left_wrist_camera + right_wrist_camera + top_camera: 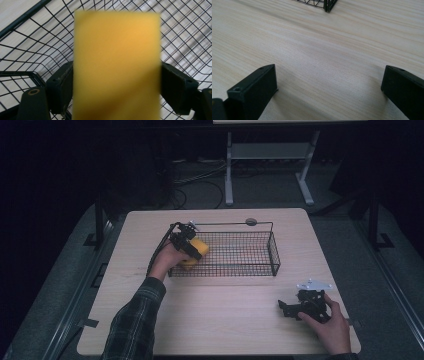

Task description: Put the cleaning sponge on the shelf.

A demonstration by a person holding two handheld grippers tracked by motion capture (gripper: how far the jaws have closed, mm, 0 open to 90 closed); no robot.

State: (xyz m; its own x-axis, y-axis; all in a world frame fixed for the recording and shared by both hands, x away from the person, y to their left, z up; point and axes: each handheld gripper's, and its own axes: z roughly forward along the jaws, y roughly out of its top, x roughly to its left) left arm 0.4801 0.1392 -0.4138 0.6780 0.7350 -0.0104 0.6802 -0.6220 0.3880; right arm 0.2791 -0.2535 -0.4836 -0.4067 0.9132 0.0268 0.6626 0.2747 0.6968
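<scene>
Left gripper (192, 247) jaws clamped on yellow sponge (117, 67) over wire basket (272, 251); right gripper (286, 308) jaws apart on desk (215, 315).

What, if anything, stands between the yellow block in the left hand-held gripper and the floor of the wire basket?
Nothing visible does. The left hand-held gripper holds the yellow block over the left end of the wire basket, inside its rim. Past the block, the left gripper view shows bare mesh with nothing lying on it.
</scene>
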